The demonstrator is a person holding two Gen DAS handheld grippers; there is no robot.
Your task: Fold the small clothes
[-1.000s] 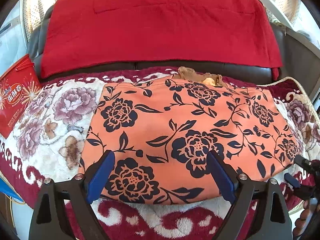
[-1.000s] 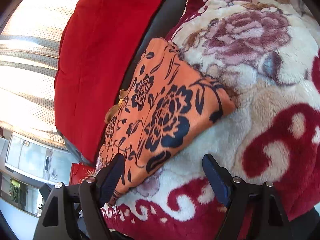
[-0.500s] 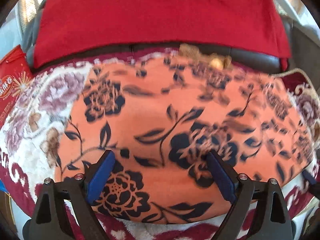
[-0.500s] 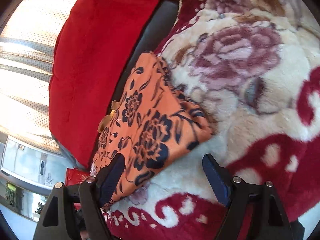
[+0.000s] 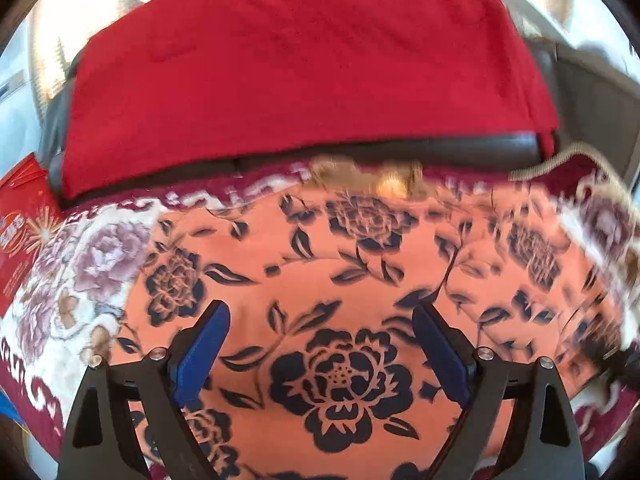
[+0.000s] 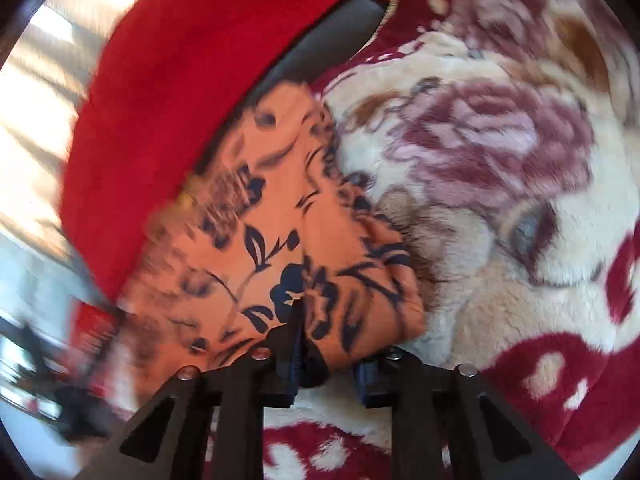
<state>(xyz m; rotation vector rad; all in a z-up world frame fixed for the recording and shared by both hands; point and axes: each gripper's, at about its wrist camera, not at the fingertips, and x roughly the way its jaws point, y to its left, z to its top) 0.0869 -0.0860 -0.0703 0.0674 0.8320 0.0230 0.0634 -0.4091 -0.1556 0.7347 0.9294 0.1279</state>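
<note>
While your left gripper [image 5: 320, 344] hangs low over the orange cloth garment printed with dark navy flowers [image 5: 360, 280], its blue-padded fingers [image 5: 204, 348] stand wide apart with nothing between them — one big navy bloom sits in the gap. That garment lies spread on the plush cream blanket with mauve roses and dark red scrolls [image 5: 80, 272], its far edge close to the dark leather sofa back [image 5: 460, 148]. A tan bit of fabric [image 5: 360, 176] pokes out at that far edge; you cannot make out what it is through the blur. Draped over the sofa back is the red fleece throw [image 5: 300, 72], and a red printed packet [image 5: 20, 236] sits at the left edge of the blanket.

On your other side, the right gripper [image 6: 316, 344] is closed down on the near corner of the same orange garment [image 6: 280, 240] — the cloth bunches into a ridge where the narrowed fingers [image 6: 290, 344] meet it, and the corner [image 6: 380, 300] curls just beside the cream pile of the blanket [image 6: 500, 300]. From this view the garment runs away toward the red throw [image 6: 180, 80], with the sofa back [image 6: 320, 48] showing as a dark strip between throw and blanket. Much of this frame is smeared by motion.
</note>
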